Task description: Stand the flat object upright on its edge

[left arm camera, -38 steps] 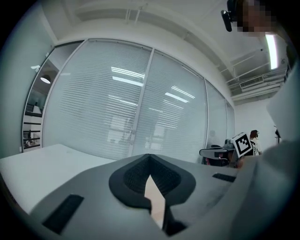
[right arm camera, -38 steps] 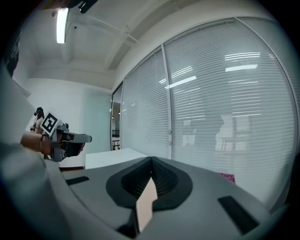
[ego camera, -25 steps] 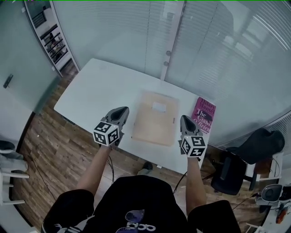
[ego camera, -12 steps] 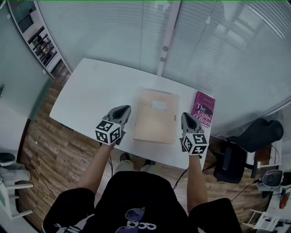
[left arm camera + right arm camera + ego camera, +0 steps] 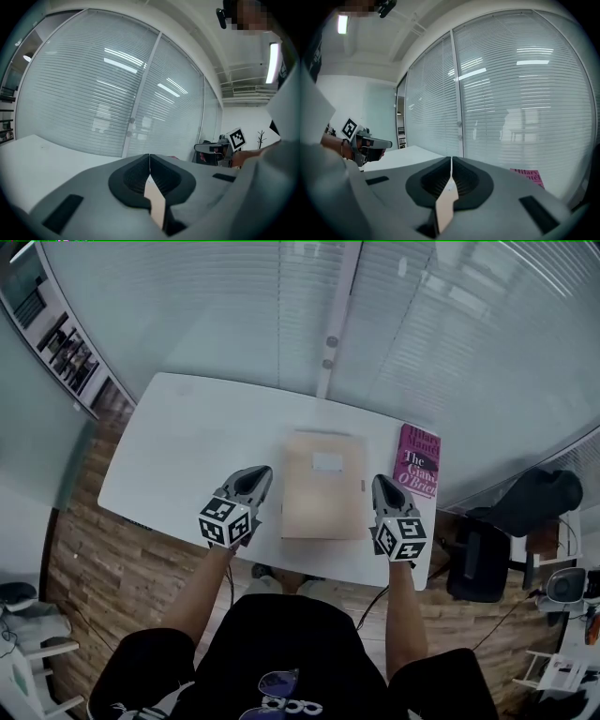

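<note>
A tan flat folder with a white label lies flat on the white table, near its front edge. My left gripper hovers just left of the folder, jaws shut and empty. My right gripper hovers just right of it, also shut with nothing held. In the left gripper view the shut left gripper shows a sliver of the tan folder behind its jaws. The right gripper view shows the shut right gripper with a strip of the folder showing too.
A magenta book lies flat at the table's right end, seen also in the right gripper view as the book. Glass walls with blinds stand behind the table. A dark office chair stands to the right, a shelf at far left.
The head view has shifted, so the table now sits higher and more centred. My left gripper has edged toward the folder's left side. The right gripper has barely moved.
</note>
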Available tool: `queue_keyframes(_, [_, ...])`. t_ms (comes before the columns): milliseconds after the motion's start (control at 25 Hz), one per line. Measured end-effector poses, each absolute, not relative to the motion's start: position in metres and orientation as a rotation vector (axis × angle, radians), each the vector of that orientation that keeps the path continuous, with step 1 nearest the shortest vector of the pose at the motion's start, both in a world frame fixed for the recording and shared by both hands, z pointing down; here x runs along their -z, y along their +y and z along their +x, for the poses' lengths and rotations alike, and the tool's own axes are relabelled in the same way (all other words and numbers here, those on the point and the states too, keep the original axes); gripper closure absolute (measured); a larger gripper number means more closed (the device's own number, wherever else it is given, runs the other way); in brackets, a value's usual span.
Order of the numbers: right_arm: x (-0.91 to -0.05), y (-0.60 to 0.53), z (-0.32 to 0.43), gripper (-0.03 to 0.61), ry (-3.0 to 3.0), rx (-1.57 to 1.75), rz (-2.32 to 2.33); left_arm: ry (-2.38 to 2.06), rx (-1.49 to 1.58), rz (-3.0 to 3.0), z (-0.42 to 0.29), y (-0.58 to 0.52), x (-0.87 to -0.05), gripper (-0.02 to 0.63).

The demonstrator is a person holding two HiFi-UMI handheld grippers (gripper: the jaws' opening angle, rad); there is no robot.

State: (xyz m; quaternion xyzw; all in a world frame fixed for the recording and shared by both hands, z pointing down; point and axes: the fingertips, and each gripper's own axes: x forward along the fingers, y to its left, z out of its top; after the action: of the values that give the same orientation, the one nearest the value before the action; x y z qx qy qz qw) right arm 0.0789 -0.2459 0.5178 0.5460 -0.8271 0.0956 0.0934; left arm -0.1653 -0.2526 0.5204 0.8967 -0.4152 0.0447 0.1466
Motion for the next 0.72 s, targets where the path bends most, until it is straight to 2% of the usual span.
queue_keyframes(160, [-0.522, -0.252, 0.074, 0.553, -2.494, -0.319, 1.567, -1.153, -0.144, 2.579, -0.161, -0.256, -0.530, 0.590])
queue_keyframes(200, [-0.525, -0.253, 0.072, 0.540, -2.507, -0.337, 1.537, -1.138, -0.149, 2.572, -0.160, -0.257, -0.533, 0.563])
queue_keyframes(240, [-0.529, -0.254, 0.069, 0.453, -2.520, -0.363, 1.501, -1.121, -0.162, 2.561, -0.158, -0.258, -0.537, 0.483])
queue_keyframes(280, [-0.535, -0.255, 0.067, 0.368, -2.528, -0.392, 1.464, -1.103, -0.180, 2.549, -0.155, -0.259, -0.542, 0.430])
queue_keyframes(360, [-0.547, -0.256, 0.066, 0.314, -2.529, -0.442, 1.407, -1.069, -0.219, 2.523, -0.150, -0.260, -0.552, 0.343])
queue_keyframes(520, [-0.572, -0.258, 0.070, 0.285, -2.497, -0.523, 1.350, -1.027, -0.255, 2.471, -0.144, -0.260, -0.570, 0.291])
queue_keyframes(720, [-0.608, -0.259, 0.080, 0.284, -2.449, -0.652, 1.312, -0.999, -0.271, 2.377, -0.139, -0.260, -0.604, 0.291])
